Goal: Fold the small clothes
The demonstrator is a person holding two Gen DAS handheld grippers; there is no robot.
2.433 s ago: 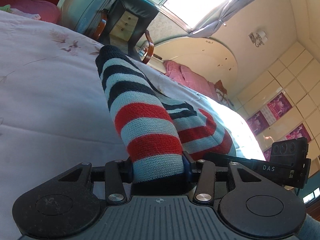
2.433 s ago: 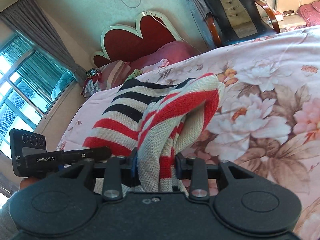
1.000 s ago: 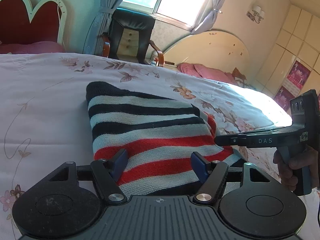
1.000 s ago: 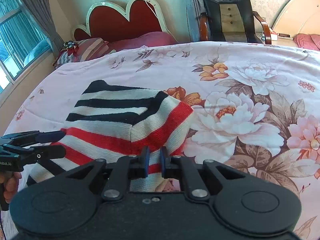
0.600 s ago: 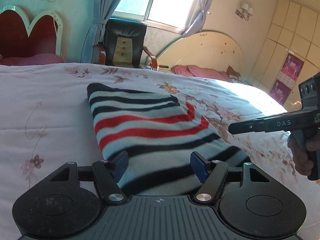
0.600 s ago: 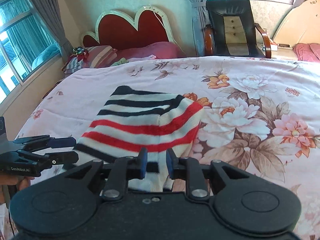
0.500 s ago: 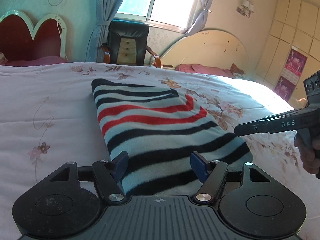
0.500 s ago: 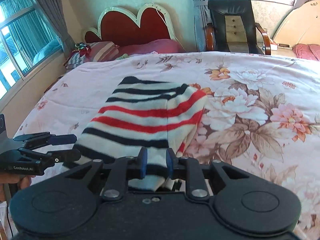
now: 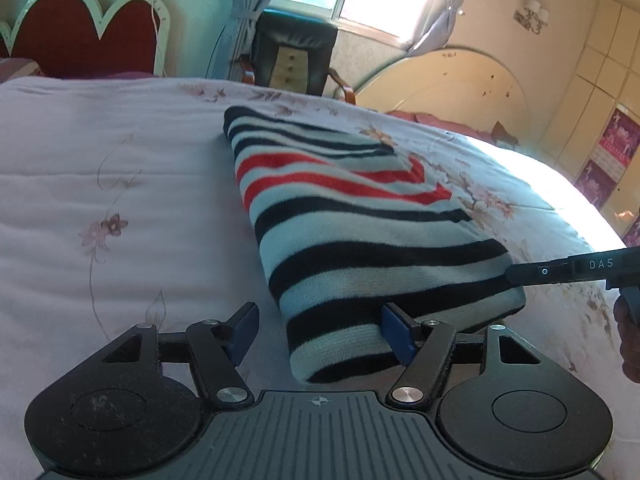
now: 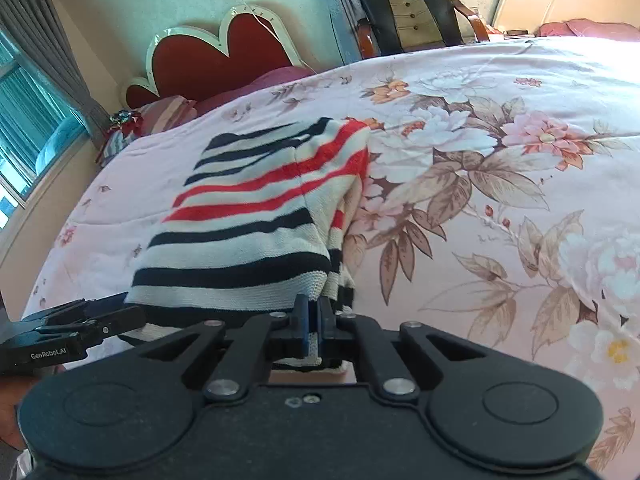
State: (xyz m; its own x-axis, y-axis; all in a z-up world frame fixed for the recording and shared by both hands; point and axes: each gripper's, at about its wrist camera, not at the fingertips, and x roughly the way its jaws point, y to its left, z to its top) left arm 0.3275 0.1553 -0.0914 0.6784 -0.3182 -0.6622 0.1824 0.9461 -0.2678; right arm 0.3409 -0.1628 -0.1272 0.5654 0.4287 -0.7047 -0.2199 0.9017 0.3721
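Note:
A small knitted striped garment [image 9: 360,240], in white, navy and red bands, lies folded on the floral bedspread [image 9: 100,208]. It also shows in the right wrist view [image 10: 260,216]. My left gripper [image 9: 320,332] is open, its jaws wide apart around the garment's near left corner, which lies between them. My right gripper [image 10: 314,320] is shut on the garment's near right edge, with a strip of knit pinched between the blue pads. The right gripper's fingers [image 9: 560,270] reach in at the garment's right side in the left wrist view. The left gripper [image 10: 80,328] shows at the lower left of the right wrist view.
A red heart-shaped headboard [image 10: 224,56] and pillows [image 10: 160,116] stand at the far end of the bed. A black armchair [image 9: 292,56] stands beyond the bed by the window. A second bed [image 9: 440,120] lies behind.
Both grippers carried the garment down from a raised bunch and laid it flat. The left gripper opened and let go. The right gripper closed again on the near edge and pulled back.

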